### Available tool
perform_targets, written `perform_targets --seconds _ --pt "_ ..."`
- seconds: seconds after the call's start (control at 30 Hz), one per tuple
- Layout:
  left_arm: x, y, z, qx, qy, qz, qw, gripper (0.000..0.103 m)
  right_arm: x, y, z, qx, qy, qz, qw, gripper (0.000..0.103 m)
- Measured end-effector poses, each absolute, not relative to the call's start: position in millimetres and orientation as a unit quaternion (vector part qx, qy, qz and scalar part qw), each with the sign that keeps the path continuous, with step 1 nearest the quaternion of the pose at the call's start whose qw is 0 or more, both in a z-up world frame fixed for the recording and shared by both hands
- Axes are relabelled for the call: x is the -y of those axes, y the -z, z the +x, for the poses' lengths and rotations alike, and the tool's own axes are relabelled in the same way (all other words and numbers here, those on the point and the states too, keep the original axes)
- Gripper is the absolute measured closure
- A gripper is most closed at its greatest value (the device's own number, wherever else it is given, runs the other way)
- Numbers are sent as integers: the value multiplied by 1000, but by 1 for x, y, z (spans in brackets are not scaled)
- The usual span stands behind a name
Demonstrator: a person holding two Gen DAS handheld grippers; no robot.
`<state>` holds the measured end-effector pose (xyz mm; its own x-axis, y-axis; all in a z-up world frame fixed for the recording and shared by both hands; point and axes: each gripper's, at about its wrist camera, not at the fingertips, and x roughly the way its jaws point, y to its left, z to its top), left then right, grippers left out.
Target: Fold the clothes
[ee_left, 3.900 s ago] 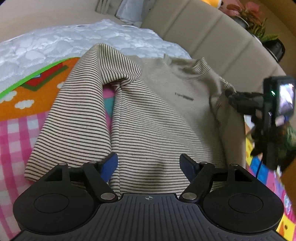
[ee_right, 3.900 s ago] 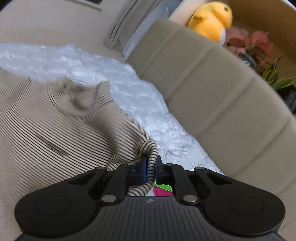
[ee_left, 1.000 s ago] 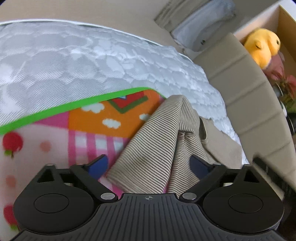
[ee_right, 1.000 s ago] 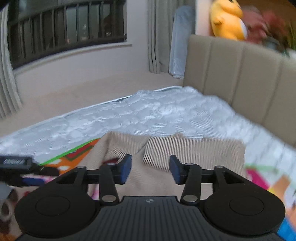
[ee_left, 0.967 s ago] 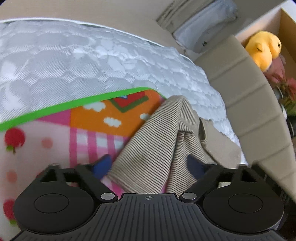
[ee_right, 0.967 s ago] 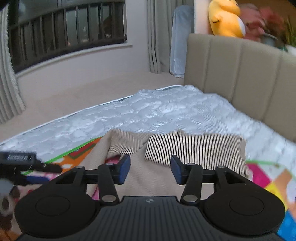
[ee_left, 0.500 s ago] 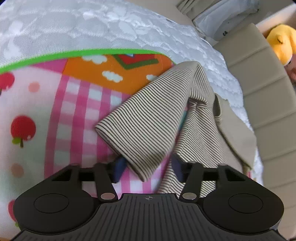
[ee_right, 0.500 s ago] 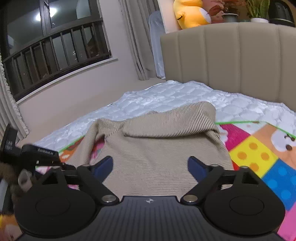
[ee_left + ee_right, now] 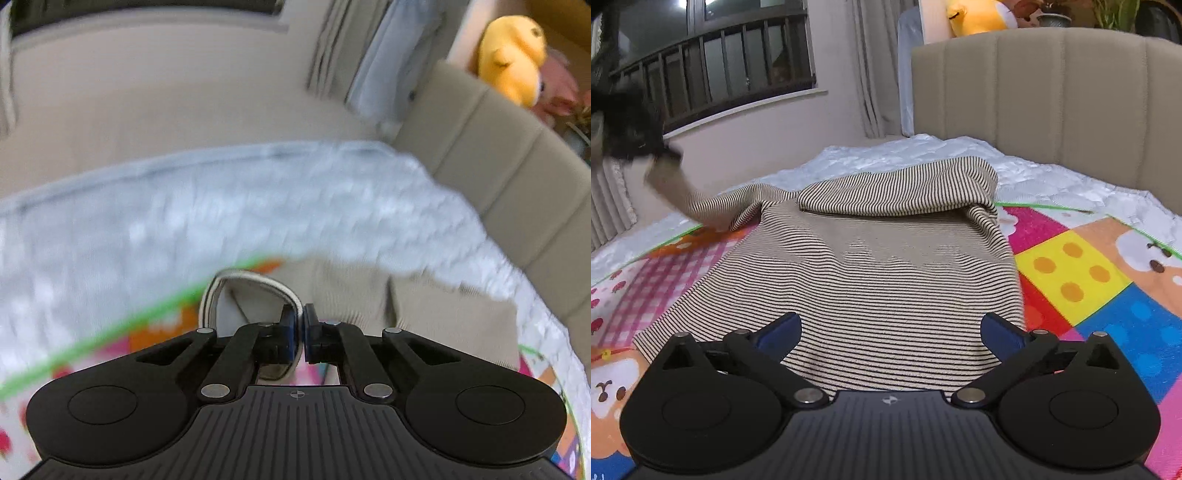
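Observation:
A beige sweater with thin dark stripes (image 9: 886,266) lies flat on the play mat, its right sleeve folded across the chest. My left gripper (image 9: 303,321) is shut on the cuff of the other sleeve (image 9: 251,291), which curls up beside the pads. In the right wrist view that sleeve (image 9: 713,206) rises off the mat towards the blurred left gripper (image 9: 628,125) at the upper left. My right gripper (image 9: 890,321) hovers low over the sweater's hem. Its jaws are opening wide, the pads press on nothing, and only flat cloth lies below them.
A colourful play mat (image 9: 1089,266) covers a white quilted mattress (image 9: 221,214). A padded beige headboard (image 9: 1052,92) stands behind, with a yellow plush toy (image 9: 513,59) on top. A barred window (image 9: 720,74) and curtains are at the back left.
The left gripper closed on the sleeve cuff and rose with it. The right gripper opened wide and dropped closer to the sweater's hem.

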<state>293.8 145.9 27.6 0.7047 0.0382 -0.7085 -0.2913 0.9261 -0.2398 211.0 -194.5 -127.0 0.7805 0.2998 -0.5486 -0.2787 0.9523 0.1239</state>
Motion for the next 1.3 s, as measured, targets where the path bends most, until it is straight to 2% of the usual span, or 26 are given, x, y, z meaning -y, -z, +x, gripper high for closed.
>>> perform_targets --seconds 0.23,0.47,0.73,0.93,1.03,1.17,1.23,1.3 --pt "-105 -85 329 -330 -62 -107 936 98 193 142 211 -305 -148 15 941 0" --pt "-63 -102 343 -321 9 -75 944 98 185 148 212 -310 -144 -6 940 0" --pt "-34 -100 380 -323 49 -100 940 98 183 149 213 -314 -139 -13 939 0" --pt "13 -66 399 -356 134 -175 908 97 186 151 214 -313 -144 -2 939 0" --pt "37 -54 399 -349 192 -194 896 89 189 152 213 -310 -148 4 939 0" --pt "50 -46 393 -340 216 -188 896 65 192 152 215 -313 -152 13 937 0" --pt "47 -41 391 -344 207 -179 898 60 193 153 217 -320 -154 16 935 0" --pt "40 -37 392 -350 190 -165 902 49 194 152 221 -330 -155 19 931 0"
